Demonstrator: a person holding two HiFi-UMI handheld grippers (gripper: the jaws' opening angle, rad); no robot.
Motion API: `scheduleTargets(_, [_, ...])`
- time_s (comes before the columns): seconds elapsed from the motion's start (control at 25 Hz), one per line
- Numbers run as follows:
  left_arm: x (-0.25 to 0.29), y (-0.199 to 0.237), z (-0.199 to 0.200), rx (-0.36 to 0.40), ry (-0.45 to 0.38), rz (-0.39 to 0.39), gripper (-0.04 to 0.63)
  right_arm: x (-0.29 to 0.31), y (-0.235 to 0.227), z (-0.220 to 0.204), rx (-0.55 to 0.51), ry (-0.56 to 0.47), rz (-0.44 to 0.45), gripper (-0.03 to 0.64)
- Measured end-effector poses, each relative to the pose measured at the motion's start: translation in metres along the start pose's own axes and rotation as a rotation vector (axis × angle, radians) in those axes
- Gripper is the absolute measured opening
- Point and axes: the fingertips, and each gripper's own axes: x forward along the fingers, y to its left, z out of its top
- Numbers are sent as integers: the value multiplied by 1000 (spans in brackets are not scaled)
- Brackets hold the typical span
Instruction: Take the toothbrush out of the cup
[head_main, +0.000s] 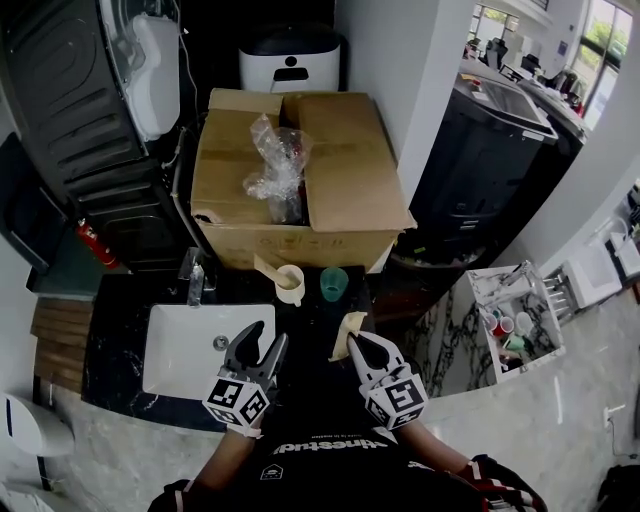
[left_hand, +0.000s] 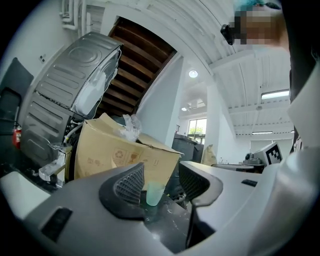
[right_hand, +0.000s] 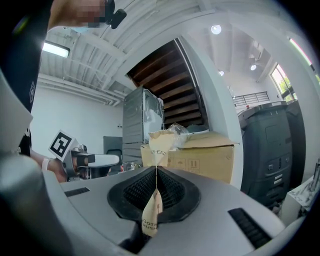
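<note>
A cream cup (head_main: 290, 284) stands on the black counter in front of the cardboard box, with a pale stick-like thing (head_main: 266, 268) leaning out of it to the left. Beside it on the right is a teal cup (head_main: 334, 283), which also shows between the left jaws (left_hand: 154, 193) but farther off. My right gripper (head_main: 357, 343) (right_hand: 156, 187) is shut on a beige paper toothbrush packet (head_main: 347, 333) (right_hand: 151, 212), held upright near the counter's front. My left gripper (head_main: 268, 338) (left_hand: 161, 181) hovers over the sink's right edge, open, with nothing between its pads.
A white sink (head_main: 180, 350) with a faucet (head_main: 195, 278) lies at the left of the counter. A large open cardboard box (head_main: 340, 170) with a clear plastic bag (head_main: 275, 160) stands right behind the cups. A white shelf of cups (head_main: 515, 320) is at the right.
</note>
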Motion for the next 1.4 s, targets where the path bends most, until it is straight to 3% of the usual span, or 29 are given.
scheduleTargets(0.4, [28,45,-13,-51,24,69,226,-12,-2,-2,2,2,-28,40])
scheduleTargets(0.68, [84,80,-38,-67,96,95,229,-29,-13,-6,9,23,-68,40])
scheduleTargets(1.0, [122,130,-66,-112,168,222,236,-44,-17,-7,27,16,-82,40])
scheduleTargets(1.4, [165,146,-82,-111,228,209,235,-52,-19,-11,45,13,-91,40])
